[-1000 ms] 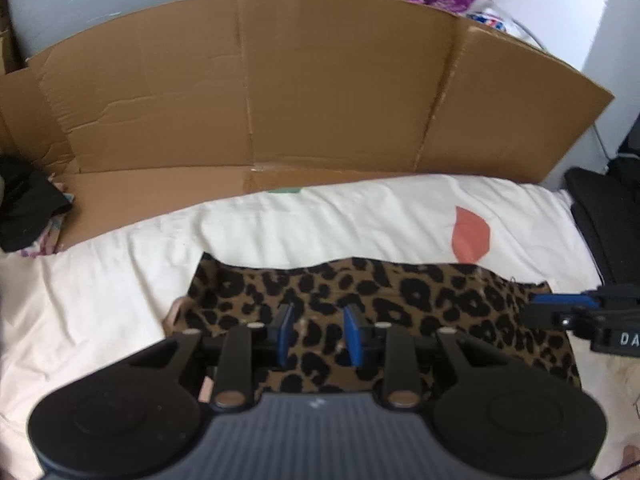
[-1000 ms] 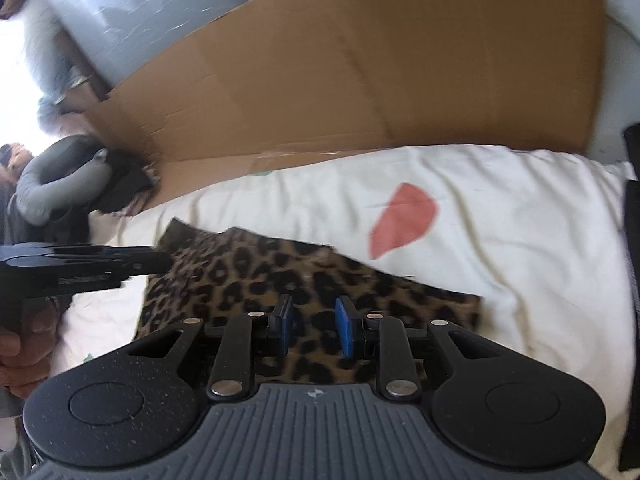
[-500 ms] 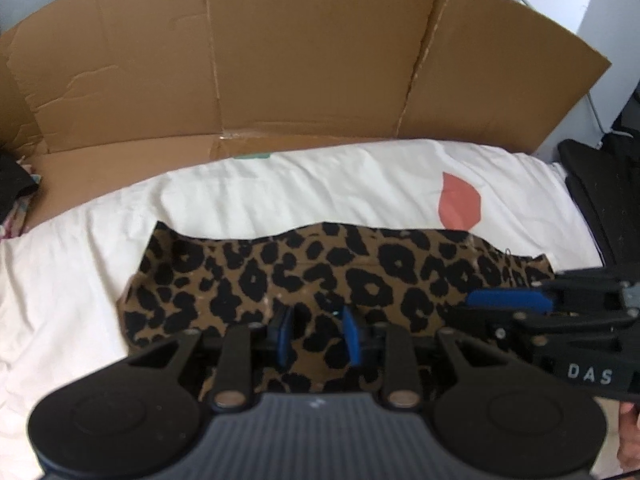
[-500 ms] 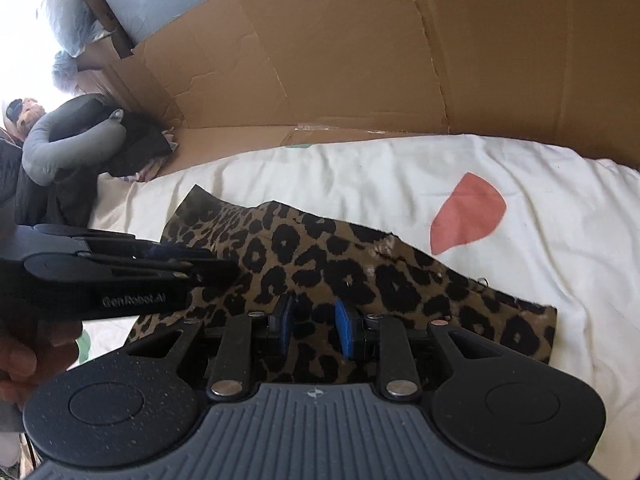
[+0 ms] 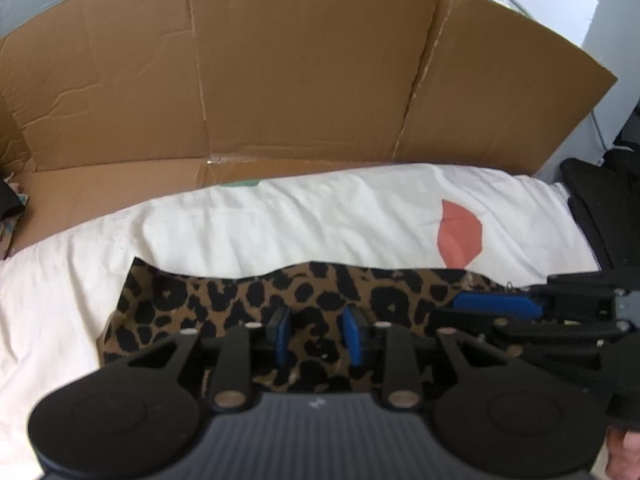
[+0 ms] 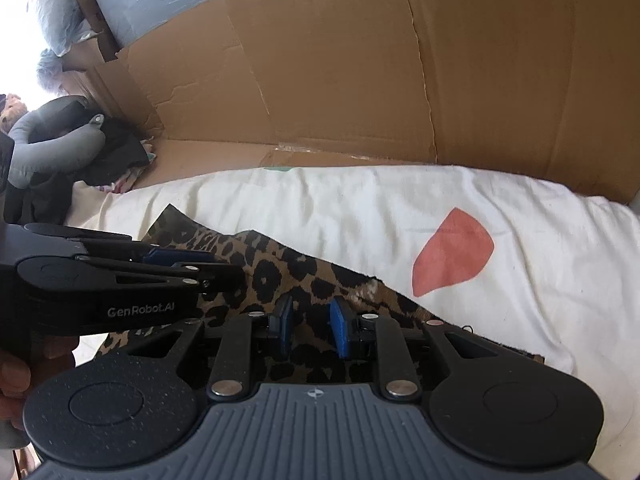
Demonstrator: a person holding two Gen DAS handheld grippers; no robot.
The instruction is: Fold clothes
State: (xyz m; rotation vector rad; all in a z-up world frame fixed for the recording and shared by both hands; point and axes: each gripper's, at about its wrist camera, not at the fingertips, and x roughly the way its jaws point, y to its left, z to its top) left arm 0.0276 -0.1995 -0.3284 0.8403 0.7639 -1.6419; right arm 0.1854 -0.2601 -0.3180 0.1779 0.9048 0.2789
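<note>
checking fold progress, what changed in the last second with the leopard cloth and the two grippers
The right gripper and left gripper drew close together over the leopard-print cloth, both open. The cloth stayed flat on the cream sheet before the brown cardboard wall.

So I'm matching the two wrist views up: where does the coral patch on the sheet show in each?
Left wrist: coral patch, right of centre, just beyond the leopard-print cloth.
Right wrist: coral patch, right of centre, beyond the cloth's far edge.
Shared landmark: the cardboard wall behind.
</note>
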